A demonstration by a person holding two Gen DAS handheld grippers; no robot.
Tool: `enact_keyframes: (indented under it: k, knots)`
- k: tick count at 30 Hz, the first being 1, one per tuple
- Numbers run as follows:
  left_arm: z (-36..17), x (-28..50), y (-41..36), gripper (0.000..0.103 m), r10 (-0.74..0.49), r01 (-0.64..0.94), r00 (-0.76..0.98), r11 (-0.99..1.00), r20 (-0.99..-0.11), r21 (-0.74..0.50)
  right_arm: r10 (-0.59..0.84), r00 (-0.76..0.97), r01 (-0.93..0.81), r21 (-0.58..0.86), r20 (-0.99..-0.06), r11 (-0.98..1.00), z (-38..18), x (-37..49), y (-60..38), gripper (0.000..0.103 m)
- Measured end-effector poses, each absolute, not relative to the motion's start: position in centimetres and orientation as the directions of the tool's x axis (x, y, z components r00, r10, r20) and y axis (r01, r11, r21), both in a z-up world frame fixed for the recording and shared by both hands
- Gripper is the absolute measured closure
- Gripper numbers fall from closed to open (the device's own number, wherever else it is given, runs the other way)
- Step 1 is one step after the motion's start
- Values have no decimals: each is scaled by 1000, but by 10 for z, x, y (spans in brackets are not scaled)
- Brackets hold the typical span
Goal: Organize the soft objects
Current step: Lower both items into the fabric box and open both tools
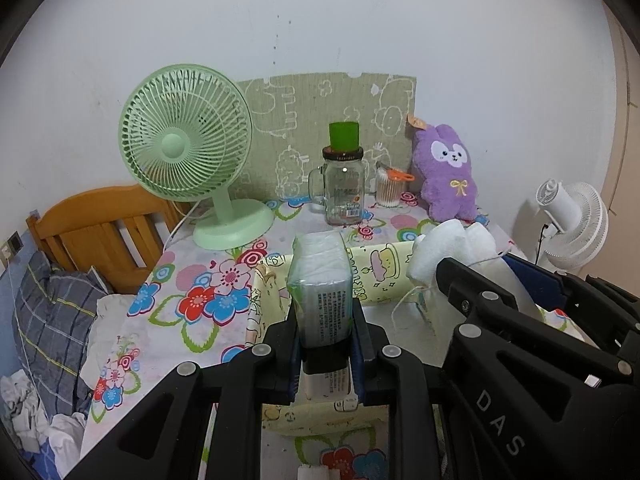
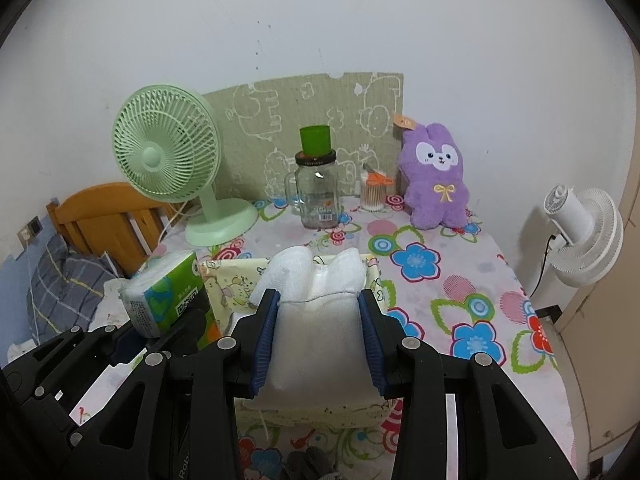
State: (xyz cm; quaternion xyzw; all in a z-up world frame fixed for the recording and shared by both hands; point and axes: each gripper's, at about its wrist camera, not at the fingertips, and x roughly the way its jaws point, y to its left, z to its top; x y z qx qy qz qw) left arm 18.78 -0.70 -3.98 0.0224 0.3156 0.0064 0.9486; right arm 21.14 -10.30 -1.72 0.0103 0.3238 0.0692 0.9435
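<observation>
Green-wrapped tissue pack (image 1: 322, 280) is sitting pinched in the left gripper (image 1: 325, 344), hanging over the yellow fabric bin's (image 1: 380, 276) near-left rim. From the right wrist, the right gripper (image 2: 320, 344) is squeezing a white foam bag (image 2: 316, 320) above the bin; bare flowered tablecloth (image 2: 460, 288) is lying open rightward.

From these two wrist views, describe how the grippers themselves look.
Both are alike: the left gripper and right gripper have angular black plastic linkage arms with round silver pivot pins and ribbed blue pads. White lettering "DAS" marks the right one's body. No hand or sleeve shows.
</observation>
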Motion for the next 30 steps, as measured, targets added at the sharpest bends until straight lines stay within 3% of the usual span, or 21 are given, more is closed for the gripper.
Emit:
enact_keyframes:
  k: [16, 27, 30]
  knots:
    - [-83, 216, -6, 83, 13, 22, 734, 999, -679, 42, 97, 717, -69, 68, -690, 995, -65, 241, -103, 60]
    - [-94, 216, -4, 67, -15, 60, 719, 997, -695, 41, 43, 693, -13, 48, -720, 999, -77, 235, -104, 60]
    - [-94, 215, -4, 54, -20, 70, 718, 997, -696, 44, 48, 697, -14, 53, -716, 999, -75, 230, -102, 59]
